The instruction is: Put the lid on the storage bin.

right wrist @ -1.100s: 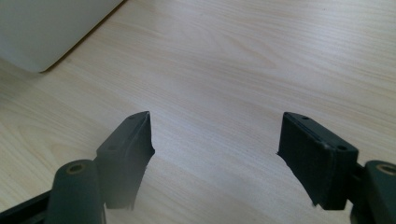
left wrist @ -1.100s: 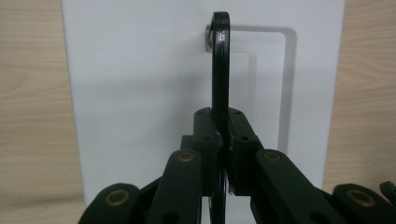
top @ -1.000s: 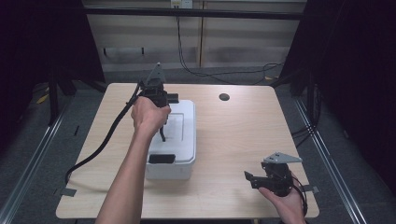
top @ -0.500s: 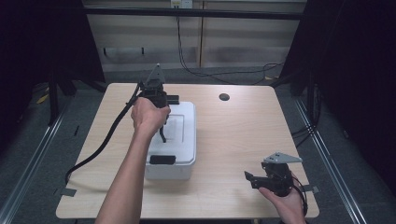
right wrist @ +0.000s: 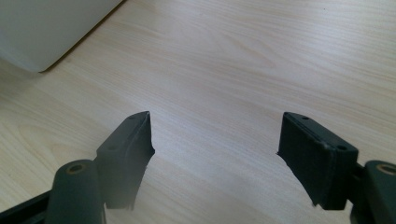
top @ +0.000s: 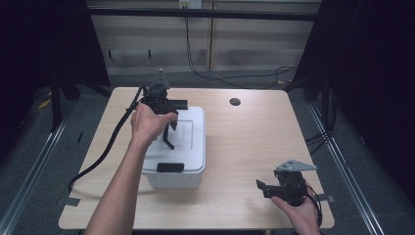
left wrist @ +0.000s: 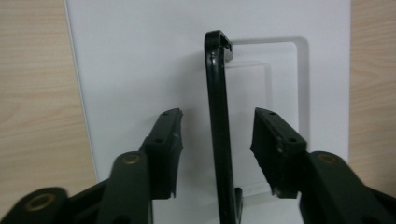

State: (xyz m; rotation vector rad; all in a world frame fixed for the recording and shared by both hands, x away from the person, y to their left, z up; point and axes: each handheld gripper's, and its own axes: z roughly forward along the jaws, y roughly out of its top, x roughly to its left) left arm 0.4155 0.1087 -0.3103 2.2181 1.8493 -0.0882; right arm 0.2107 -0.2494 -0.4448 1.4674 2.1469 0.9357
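Black upright handle (left wrist: 218, 121) of the white plastic box (top: 188, 147) stands between the left gripper (left wrist: 215, 140) fingers (just opened, not touching); right gripper (right wrist: 215, 154) fingers apart over the bench (right wrist: 243, 60).

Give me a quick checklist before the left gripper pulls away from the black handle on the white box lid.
1. Left gripper fingers clear of the thin black carry handle: ok; the jaws have just been opening, with the handle between them and gaps on both sides.
2. Handle position: standing upright above the lid, not folded flat; not ok if it should lie down.
3. White plastic box lid seated on the white box: cannot tell.
4. Black front latch fastened: cannot tell.
5. Right gripper open, nothing between its fingers: ok.
6. Pale wooden table around the box free: ok.
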